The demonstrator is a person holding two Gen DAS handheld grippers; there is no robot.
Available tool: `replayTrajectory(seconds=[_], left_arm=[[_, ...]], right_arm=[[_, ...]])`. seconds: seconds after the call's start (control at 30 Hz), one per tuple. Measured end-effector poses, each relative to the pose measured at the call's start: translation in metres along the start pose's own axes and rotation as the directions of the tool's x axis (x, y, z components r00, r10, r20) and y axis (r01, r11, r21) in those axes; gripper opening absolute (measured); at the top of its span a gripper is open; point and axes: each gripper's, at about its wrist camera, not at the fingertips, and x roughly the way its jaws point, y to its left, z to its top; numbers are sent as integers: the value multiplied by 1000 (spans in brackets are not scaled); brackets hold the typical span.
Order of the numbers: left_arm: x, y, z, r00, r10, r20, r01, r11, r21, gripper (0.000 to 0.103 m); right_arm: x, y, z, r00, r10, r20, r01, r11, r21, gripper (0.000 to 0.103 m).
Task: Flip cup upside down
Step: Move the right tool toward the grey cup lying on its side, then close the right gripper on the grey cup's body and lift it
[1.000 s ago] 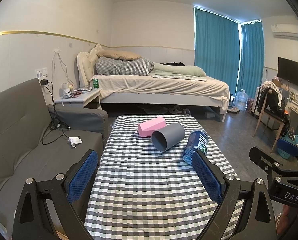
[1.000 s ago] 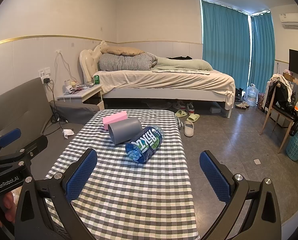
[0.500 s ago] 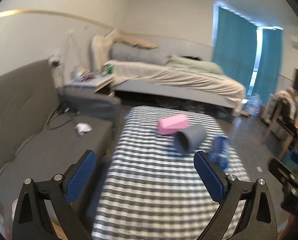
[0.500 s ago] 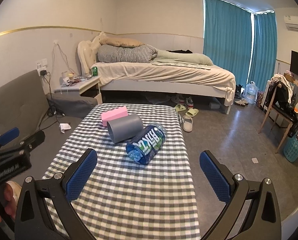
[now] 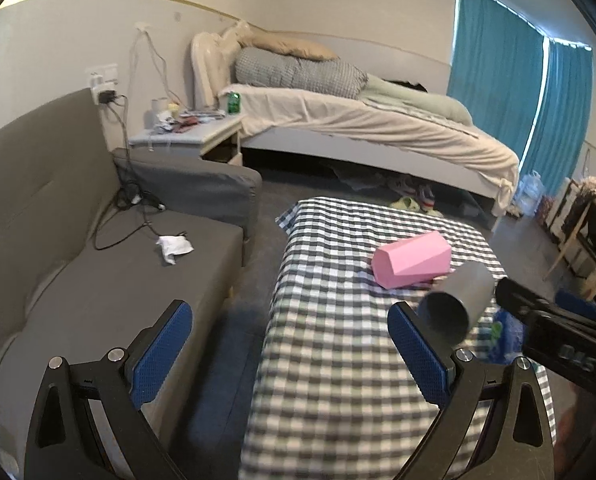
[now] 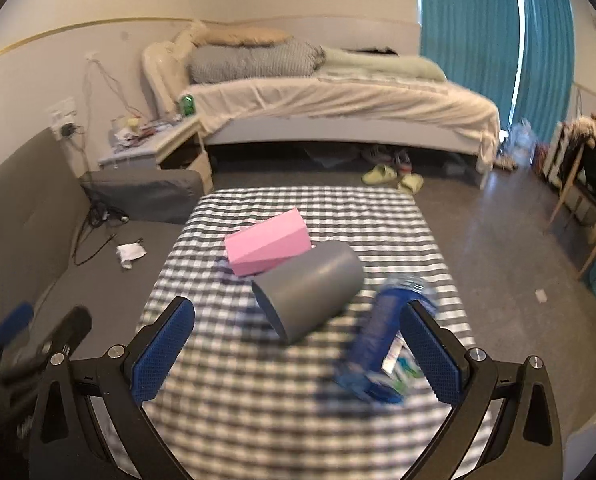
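Observation:
A grey cup [image 6: 310,290] lies on its side on the checkered table [image 6: 258,380], its open mouth toward me. It also shows in the left wrist view [image 5: 456,302]. My right gripper [image 6: 296,352] is open and empty, just in front of the cup, its jaws wider than the cup. My left gripper [image 5: 290,356] is open and empty, over the table's left edge, to the left of the cup. The right gripper's body [image 5: 558,336] crosses the left wrist view beside the cup.
A pink block [image 6: 268,246] lies right behind the cup. A blue-labelled water bottle [image 6: 382,344] lies to the cup's right, near my right finger [image 6: 430,354]. A grey sofa [image 5: 78,272] stands left of the table. A bed [image 6: 338,108] is beyond.
Both grippers moved forward and down toward the table. The right one closed in on the cup. The left one swung to the left, over the table's edge.

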Motion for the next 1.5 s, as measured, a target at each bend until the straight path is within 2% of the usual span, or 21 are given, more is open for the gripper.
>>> replayTrajectory(seconds=[0.13, 0.3, 0.4, 0.47, 0.7, 0.83, 1.0, 1.1, 1.3, 1.5], left_arm=[[23, 8, 14, 1000, -4, -13, 4, 1000, 10, 101], [37, 20, 3, 999, -8, -35, 8, 1000, -23, 101], [41, 22, -3, 999, 0, -53, -1, 1000, -19, 101], [41, 22, -4, 998, -7, -57, 5, 1000, -22, 101], [35, 19, -5, 999, -24, -47, 24, 1000, -5, 101], [35, 23, -9, 998, -26, -57, 25, 1000, -18, 101], [31, 29, -8, 997, -36, -64, 33, 998, -49, 101], [26, 31, -11, 997, -47, -67, 43, 997, -70, 101], [16, 29, -22, 995, -65, -70, 59, 995, -80, 101], [20, 32, -26, 995, -63, -83, 58, 997, -57, 101]], right_arm=[[46, 13, 10, 996, -55, -66, 58, 997, 41, 103], [91, 15, 13, 982, -135, -136, 145, 987, 72, 102], [109, 16, 14, 976, -141, -166, 158, 983, 92, 102], [120, 18, 12, 969, -174, -177, 190, 979, 78, 102], [135, 14, 6, 948, -241, -207, 264, 960, 92, 102], [136, 17, 4, 947, -247, -206, 264, 962, 64, 100], [123, 24, -5, 954, -218, -207, 227, 974, 21, 82], [111, 27, -13, 957, -200, -209, 201, 979, -15, 76], [100, 23, -21, 960, -167, -223, 171, 985, -2, 75], [116, 18, -17, 953, -176, -247, 189, 982, 30, 77]])
